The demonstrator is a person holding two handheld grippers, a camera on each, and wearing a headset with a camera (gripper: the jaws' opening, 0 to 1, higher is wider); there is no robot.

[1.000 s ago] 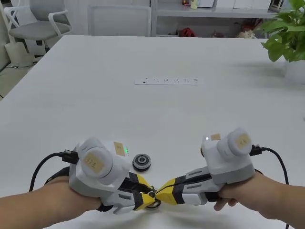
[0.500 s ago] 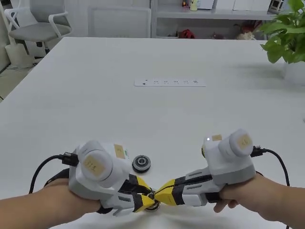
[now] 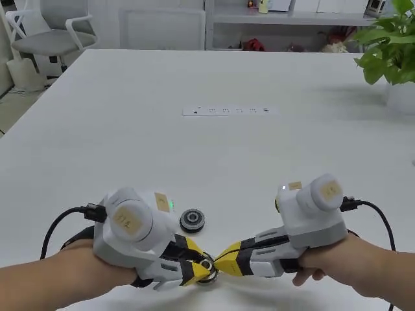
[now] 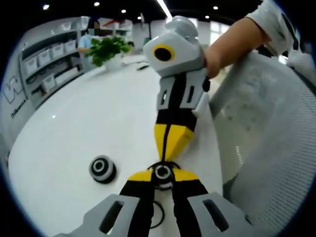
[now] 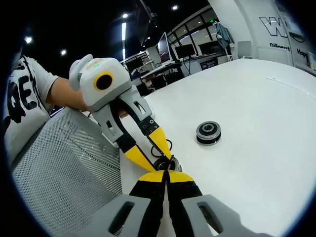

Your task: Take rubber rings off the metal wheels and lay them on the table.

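Left gripper view: left gripper (image 4: 162, 177) clamps wheel (image 4: 163, 171), right gripper (image 4: 167, 157) shut at its rim; thin pinch may slip.

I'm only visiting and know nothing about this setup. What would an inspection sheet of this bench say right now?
Surface: white table.
Job's things: held wheel between both tools; second wheel on the table; thin black loop under the left tongs, likely a removed ring.
Clutter: power strip mid-table.
Grippers: left tongs shut on the held wheel; right tongs shut, tips at that wheel.
Cables: left cable and right cable, both black.
Surroundings: chair, plant, shelf.
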